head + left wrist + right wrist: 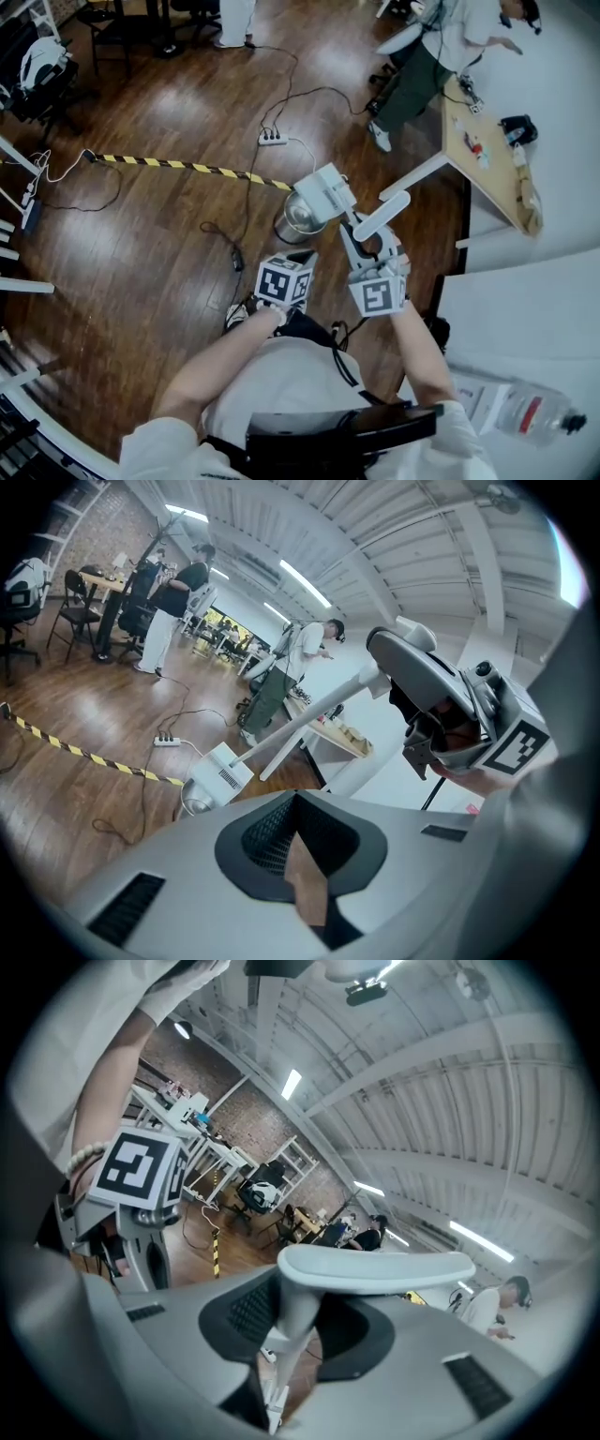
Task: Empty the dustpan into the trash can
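Evidently the tipping step is in hand. The dustpan hangs right over the mouth of the round metal trash can, which stands on the wooden floor. I judge it is held there so that whatever it carries drops straight in.

Its long white handle slants up to the right gripper. That gripper's jaws are clamped on the shaft just below the flat top grip, a hold that likely gives reach without stooping.

The left gripper hangs just beside it. Its jaws are nearly pressed together on nothing, with only a sliver of floor showing between them. It seems spare for this move.

As for writing, a barcode sticker sits on the dustpan's back, too small to read. No brand name shows.
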Tool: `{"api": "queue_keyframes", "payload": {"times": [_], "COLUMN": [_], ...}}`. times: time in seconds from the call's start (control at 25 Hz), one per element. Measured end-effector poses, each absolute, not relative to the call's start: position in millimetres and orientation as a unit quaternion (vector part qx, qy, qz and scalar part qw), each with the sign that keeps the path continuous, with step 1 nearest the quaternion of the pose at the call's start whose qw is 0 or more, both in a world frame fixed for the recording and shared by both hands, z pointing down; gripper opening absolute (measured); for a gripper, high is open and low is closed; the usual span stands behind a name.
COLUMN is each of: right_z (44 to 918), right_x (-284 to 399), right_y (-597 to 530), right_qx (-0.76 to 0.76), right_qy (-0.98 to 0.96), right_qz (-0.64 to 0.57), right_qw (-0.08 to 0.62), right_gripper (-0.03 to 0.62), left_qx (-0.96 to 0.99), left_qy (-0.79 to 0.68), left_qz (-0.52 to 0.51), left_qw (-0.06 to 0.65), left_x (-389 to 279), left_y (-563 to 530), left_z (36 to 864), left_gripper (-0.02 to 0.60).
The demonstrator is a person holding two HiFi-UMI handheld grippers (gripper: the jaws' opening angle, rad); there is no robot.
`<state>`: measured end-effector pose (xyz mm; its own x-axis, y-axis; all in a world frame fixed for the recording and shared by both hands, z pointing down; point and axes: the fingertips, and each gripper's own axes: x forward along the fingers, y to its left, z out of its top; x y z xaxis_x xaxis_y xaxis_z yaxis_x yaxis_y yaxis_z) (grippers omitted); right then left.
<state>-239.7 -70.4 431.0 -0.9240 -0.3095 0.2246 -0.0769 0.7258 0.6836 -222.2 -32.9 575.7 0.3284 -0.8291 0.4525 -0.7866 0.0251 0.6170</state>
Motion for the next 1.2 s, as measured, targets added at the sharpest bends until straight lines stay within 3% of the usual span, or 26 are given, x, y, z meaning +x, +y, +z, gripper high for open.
{"api": "queue_keyframes", "payload": {"times": [0.96, 1.2], "right_z": [441, 422], "right_x": [-247, -225], "right_y": [-37, -111], "right_qx": [0.083, 0.222], "right_qy": [-0.895, -0.911], "right_qz": [-0.399, -0.298], "right_qw": [0.182, 0.179], "right_gripper": [0.107, 0.108], "left_qx": [0.706, 0.706], "left_qy": [-0.566, -0.562], "left_qz": [-0.058, -0.058], "left_qw": [0.421, 0.426], "left_x": [-209, -216], "left_y": [-16, -6], "left_z": [568, 575], "left_gripper": [-0.005, -0.005]}}
